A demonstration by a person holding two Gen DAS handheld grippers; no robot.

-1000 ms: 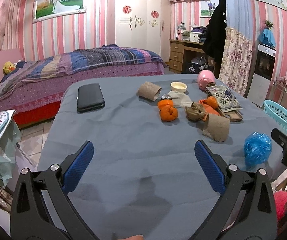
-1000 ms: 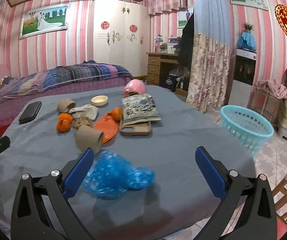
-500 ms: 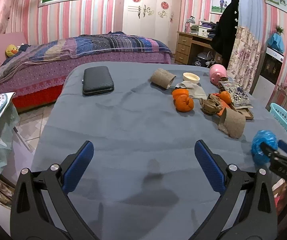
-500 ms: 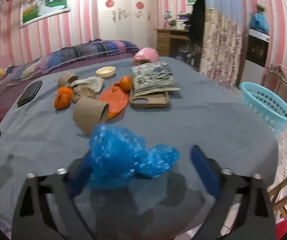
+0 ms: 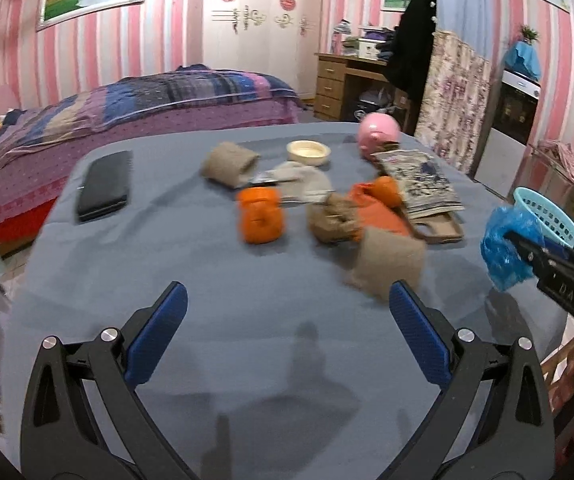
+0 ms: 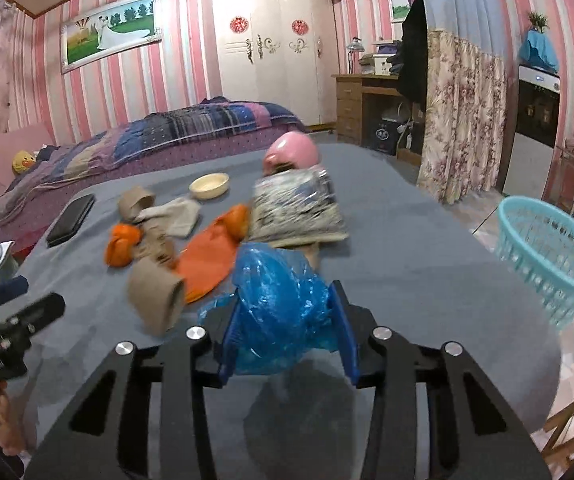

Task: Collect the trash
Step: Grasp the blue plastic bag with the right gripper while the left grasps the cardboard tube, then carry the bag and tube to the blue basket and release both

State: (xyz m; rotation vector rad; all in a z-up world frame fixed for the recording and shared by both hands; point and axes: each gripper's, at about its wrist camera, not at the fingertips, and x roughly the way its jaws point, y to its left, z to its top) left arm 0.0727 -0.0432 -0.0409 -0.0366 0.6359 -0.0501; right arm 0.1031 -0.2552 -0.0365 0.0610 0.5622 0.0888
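Room: pink-striped walls, a white wardrobe at upper centre, a bed under a patchwork cover at middle left of the right wrist view.
Table: grey cloth fills the middle of both views.
Far left on the cloth: a black wallet lying flat, well apart from the rest.
Centre clutter: a cardboard tube, a cream bowl, orange peel, a crumpled brown scrap, an orange wrapper, all near one another.
In my left gripper's way: a second cardboard tube lies just beyond my right-hand pad, at lower centre-right of the left wrist view.
Right of centre: a pink piggy bank, then a printed packet lying on a brown tray.
My left gripper: jaws wide apart over bare cloth, nothing between them.
My right gripper: jaws closing, both blue pads pressed into the sides of the blue plastic bag.
Trash: that crumpled blue plastic bag sits between my right pads at lower centre of the right wrist view, at far right in the left wrist view.
Far right: a light blue basket on the floor beside the table, at middle right of the frame.
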